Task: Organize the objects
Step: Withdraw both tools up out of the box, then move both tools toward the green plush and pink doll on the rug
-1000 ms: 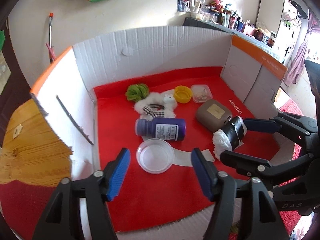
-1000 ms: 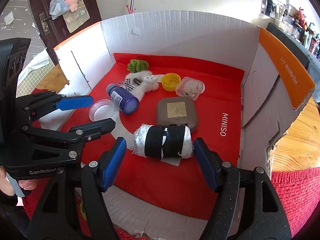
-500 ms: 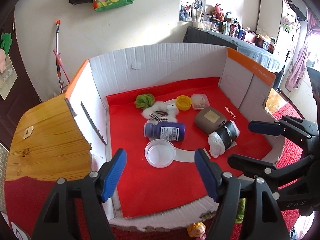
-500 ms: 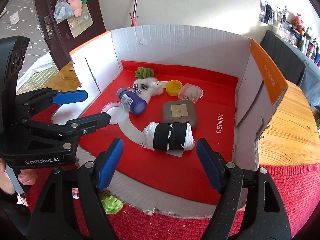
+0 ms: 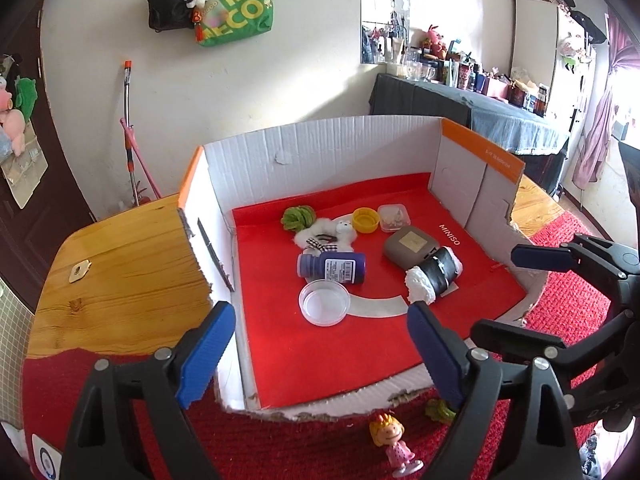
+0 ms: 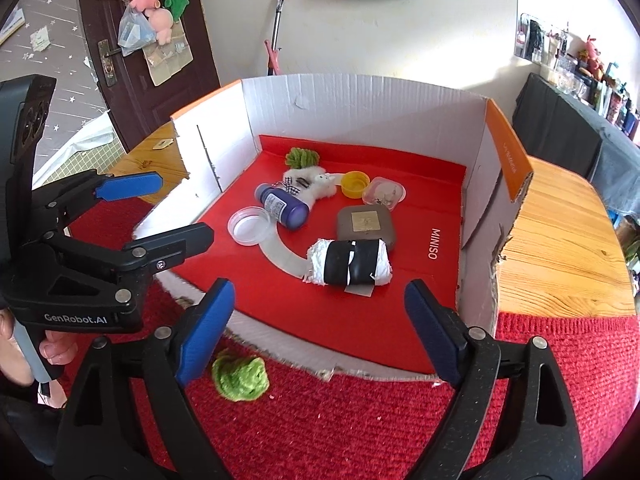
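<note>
A white cardboard box (image 5: 320, 148) (image 6: 360, 96) with a red floor holds a clear round lid (image 5: 324, 303) (image 6: 249, 225), a purple bottle (image 5: 332, 267) (image 6: 283, 205) lying on its side, a white-and-black roll (image 5: 434, 274) (image 6: 349, 262), a grey case (image 5: 408, 245) (image 6: 366, 222), a white plush, a yellow cap (image 5: 366, 220) and a small clear container. My left gripper (image 5: 318, 354) (image 6: 156, 210) hangs over the box's torn front edge, its jaws opening with nothing between them. My right gripper (image 6: 318, 332) (image 5: 516, 292) sits beside it, jaws likewise opening and holding nothing.
On the red knitted cloth in front of the box lie a green knitted piece (image 6: 240, 378) and a small blonde doll figure (image 5: 394, 446). The wooden tabletop (image 5: 120, 264) (image 6: 560, 236) flanks the box. A hand (image 6: 36, 354) grips the left gripper's handle.
Both grippers have drawn back and up out of the box, and their jaws have spread wider. The lid and the roll stay where they lay on the red floor.
</note>
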A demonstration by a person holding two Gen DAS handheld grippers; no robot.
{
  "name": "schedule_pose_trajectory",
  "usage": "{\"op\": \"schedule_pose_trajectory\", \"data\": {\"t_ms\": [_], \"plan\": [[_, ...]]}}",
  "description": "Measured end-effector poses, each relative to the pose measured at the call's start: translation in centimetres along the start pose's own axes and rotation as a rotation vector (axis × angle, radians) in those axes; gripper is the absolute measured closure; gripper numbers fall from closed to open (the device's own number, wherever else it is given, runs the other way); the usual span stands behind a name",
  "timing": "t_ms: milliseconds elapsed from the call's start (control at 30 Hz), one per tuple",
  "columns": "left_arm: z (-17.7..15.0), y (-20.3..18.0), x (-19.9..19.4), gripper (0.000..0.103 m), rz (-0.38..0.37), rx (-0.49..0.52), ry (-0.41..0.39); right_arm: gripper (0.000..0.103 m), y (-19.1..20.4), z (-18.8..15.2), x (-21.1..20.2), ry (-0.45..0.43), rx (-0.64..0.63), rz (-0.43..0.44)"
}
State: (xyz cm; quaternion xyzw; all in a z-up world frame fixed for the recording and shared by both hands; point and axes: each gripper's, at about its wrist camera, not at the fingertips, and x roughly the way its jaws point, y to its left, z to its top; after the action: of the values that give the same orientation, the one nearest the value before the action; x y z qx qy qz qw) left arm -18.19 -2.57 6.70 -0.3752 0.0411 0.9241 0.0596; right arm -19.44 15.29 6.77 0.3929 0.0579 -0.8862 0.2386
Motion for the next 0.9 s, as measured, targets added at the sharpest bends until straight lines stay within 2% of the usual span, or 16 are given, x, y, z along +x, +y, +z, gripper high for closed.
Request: {"op": "schedule_pose_trajectory", "data": {"t_ms": [400,900], "plan": [[-1.1,0.3,-2.5,0.001,-0.007,-0.021,-0.031,0.006,1.4,-0.9,-2.7,-0.04,-0.024,-0.012],[-3.3,0.3,-4.7,0.0,-0.005,-0.015,-0.048,0.003,2.9,-2.9,-4.7,-0.047,-0.053,-0.024]]}}
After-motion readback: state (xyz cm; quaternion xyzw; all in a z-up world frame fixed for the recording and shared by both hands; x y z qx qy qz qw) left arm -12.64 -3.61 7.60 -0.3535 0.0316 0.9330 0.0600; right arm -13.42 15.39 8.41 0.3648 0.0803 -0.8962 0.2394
